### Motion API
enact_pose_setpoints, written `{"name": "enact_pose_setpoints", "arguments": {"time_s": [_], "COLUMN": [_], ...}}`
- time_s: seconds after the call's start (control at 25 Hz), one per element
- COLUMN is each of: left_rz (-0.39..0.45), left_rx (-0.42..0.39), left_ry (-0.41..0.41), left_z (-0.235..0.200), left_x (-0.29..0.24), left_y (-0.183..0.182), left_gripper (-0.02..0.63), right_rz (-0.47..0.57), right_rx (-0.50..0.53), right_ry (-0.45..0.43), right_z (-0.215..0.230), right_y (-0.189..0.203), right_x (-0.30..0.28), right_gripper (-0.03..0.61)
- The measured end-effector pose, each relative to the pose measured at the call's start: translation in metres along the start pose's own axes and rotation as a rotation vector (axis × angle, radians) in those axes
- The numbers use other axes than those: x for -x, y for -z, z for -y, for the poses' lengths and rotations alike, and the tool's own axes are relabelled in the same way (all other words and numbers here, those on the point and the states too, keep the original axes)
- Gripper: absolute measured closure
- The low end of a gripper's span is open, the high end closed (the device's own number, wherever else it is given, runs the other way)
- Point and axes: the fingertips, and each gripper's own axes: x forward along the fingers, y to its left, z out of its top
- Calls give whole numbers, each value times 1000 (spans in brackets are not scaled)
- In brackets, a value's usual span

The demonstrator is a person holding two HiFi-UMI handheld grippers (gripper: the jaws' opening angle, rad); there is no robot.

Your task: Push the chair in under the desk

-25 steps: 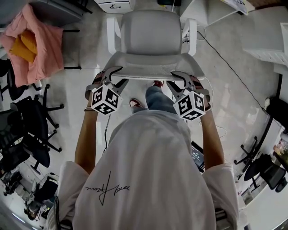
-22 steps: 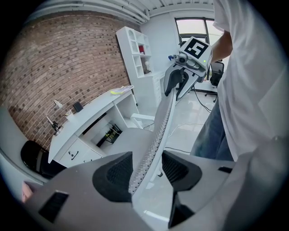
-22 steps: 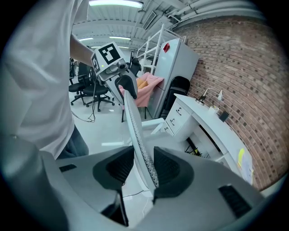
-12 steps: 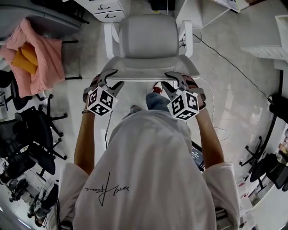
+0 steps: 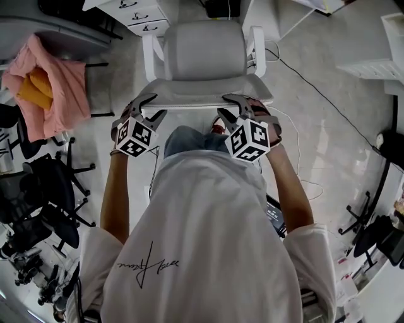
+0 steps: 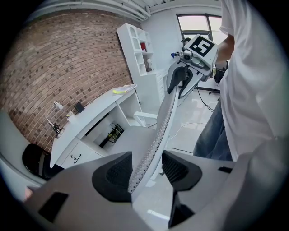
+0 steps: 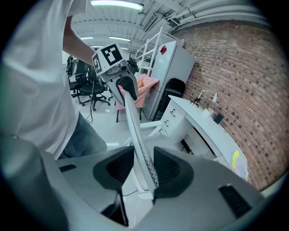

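The pale-grey mesh office chair [image 5: 203,53] has rolled nearer the white drawered surface [image 5: 142,12], not yet under it, with left gripper [image 5: 154,106] and right gripper [image 5: 226,106] jaws straddling its back wide, unclamped.

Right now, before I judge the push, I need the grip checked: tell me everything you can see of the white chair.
The chair is a pale grey-white office chair, upright, facing the white desk. It has a cushioned seat, two white armrests and a thin, curved backrest of perforated mesh. The left tongs and right tongs straddle the backrest's top edge near its corners, open, one pad of each against the mesh.
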Motion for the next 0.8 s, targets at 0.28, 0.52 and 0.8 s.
{"name": "enact_pose_setpoints", "arguments": {"time_s": [0.28,0.52,0.8], "left_rz": [28,30,45], "left_rx": [5,8,3], "left_ry": [-49,-43,-51], "left_z": [-7,-12,-20], "left_x": [-4,-6,-6], "left_y": [-8,-8,-9], "left_gripper": [401,397,389], "right_rz": [-1,-6,-13], "right_rx": [-10,-20,-32], "right_ry": [19,27,42], "right_z": [11,15,20], "right_y": [2,1,-2], "right_x": [-1,-4,-5], "right_gripper": [416,408,403]}}
